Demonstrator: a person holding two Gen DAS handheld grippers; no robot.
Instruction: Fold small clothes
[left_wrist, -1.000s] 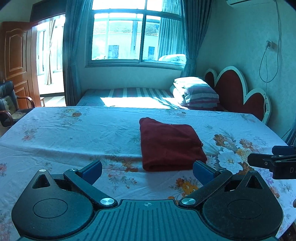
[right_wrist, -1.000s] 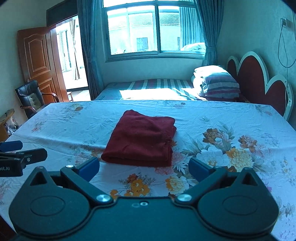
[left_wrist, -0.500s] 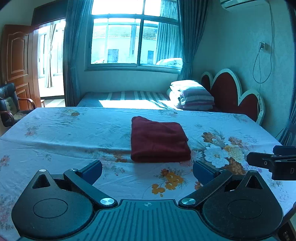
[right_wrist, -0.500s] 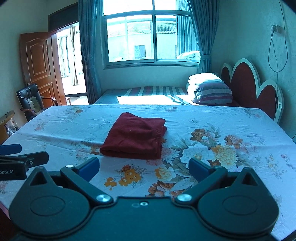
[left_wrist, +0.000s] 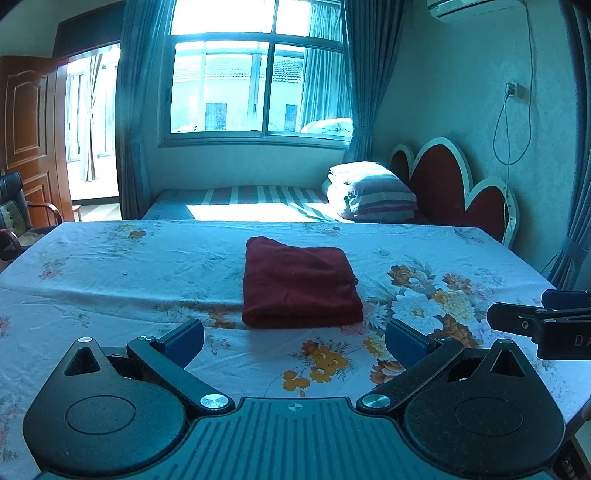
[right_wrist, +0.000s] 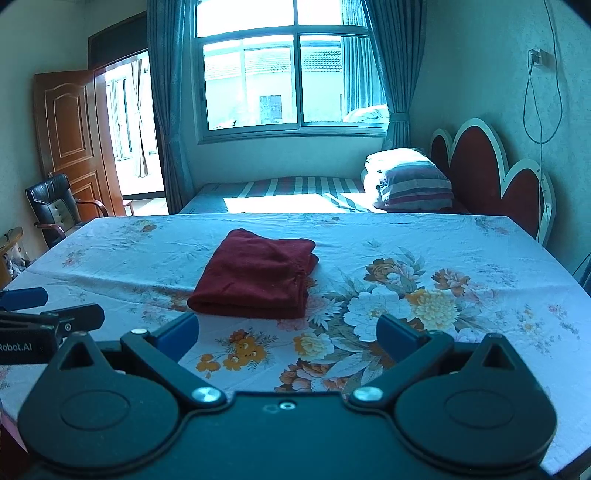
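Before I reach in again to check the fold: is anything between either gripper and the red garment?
Nothing visible. Only bare floral tablecloth lies between the open left gripper and the folded red garment, and likewise ahead of the open right gripper. Neither gripper touches the garment.

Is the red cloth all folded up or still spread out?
Folded. The red cloth lies as a neat thick rectangle on the flowery sheet, with stacked layers showing at its edge in the right view.

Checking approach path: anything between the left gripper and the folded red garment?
Nothing but bare floral tablecloth between the open left gripper and the folded red garment, per the left wrist view. The right gripper sits off to the side.
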